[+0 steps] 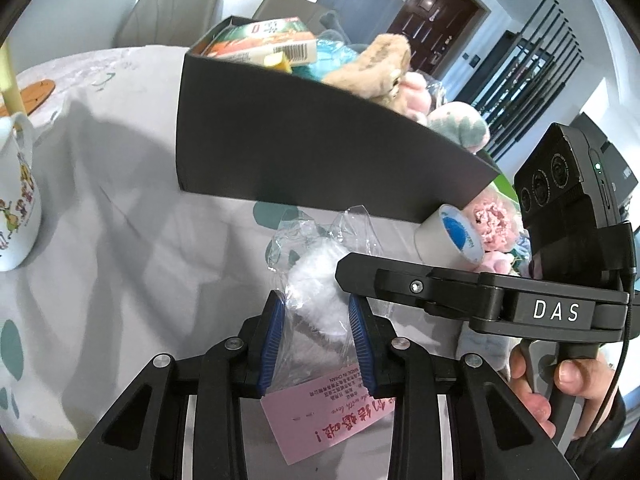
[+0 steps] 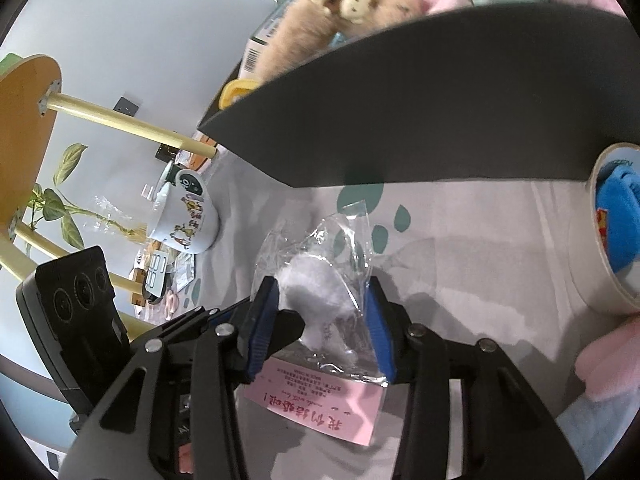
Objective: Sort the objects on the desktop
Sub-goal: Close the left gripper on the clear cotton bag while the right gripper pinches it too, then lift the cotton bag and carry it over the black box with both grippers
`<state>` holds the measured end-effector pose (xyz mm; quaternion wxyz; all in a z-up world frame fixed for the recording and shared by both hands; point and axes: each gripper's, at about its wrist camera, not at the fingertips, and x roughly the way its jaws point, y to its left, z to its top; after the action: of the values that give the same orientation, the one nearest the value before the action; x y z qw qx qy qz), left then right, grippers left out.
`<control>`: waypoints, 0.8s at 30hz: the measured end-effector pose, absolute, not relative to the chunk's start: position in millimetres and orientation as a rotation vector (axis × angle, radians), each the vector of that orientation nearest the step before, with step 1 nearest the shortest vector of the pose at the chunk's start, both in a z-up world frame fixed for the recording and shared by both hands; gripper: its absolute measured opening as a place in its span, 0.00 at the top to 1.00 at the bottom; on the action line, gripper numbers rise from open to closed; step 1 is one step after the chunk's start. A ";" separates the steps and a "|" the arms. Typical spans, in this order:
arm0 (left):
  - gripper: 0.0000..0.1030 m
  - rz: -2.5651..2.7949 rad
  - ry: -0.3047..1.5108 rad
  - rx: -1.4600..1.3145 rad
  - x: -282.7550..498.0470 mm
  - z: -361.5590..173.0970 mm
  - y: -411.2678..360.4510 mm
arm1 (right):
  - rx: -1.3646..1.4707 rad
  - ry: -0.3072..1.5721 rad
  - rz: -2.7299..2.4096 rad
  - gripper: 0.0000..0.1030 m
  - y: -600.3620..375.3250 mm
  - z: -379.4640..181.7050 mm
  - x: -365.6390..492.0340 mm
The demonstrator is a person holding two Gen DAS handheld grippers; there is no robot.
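Note:
A clear plastic bag with a white fluffy toy (image 1: 316, 300) and a pink card (image 1: 328, 416) lies on the tablecloth before a black box (image 1: 304, 152). My left gripper (image 1: 316, 312) has its blue pads on both sides of the bag. My right gripper (image 2: 324, 304) straddles the same bag (image 2: 320, 296) from the other side; its pink card (image 2: 320, 408) lies under the jaws. Whether either is pressing the bag I cannot tell. The box (image 2: 420, 100) holds plush toys (image 1: 380, 64) and a carton (image 1: 272, 40).
A white cartoon mug (image 1: 16, 200) stands at the left, also in the right wrist view (image 2: 186, 216). A tape roll (image 1: 452, 236) lies by the box corner, with pink plush (image 1: 492, 224) beside it. The roll shows large at the right (image 2: 600, 240). Chairs stand behind the table.

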<state>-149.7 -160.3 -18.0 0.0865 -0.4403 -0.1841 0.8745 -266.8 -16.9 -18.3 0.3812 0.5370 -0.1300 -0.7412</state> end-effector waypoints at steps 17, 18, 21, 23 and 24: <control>0.67 2.652 -0.495 -1.206 -126.0 21.8 -141.4 | 1.270 -0.332 -1.932 0.58 -1.3 21.5 -241.1; 0.67 2.655 -0.490 -1.200 -125.2 23.7 -140.6 | 1.262 -0.333 -1.935 0.58 0.2 24.6 -240.2; 0.67 2.661 -0.477 -1.175 -124.9 33.3 -137.4 | 1.241 -0.335 -1.944 0.58 12.3 30.8 -238.3; 0.67 2.664 -0.472 -1.160 -124.8 37.3 -137.6 | 1.225 -0.337 -1.952 0.58 15.3 37.3 -236.8; 0.67 2.666 -0.469 -1.153 -125.4 39.8 -137.5 | 1.220 -0.337 -1.956 0.58 12.0 40.2 -235.9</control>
<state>-125.4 -137.5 39.8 0.0993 -0.3899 -0.1585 0.9017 -235.9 12.0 40.2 0.3949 0.4812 -0.1329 -0.7713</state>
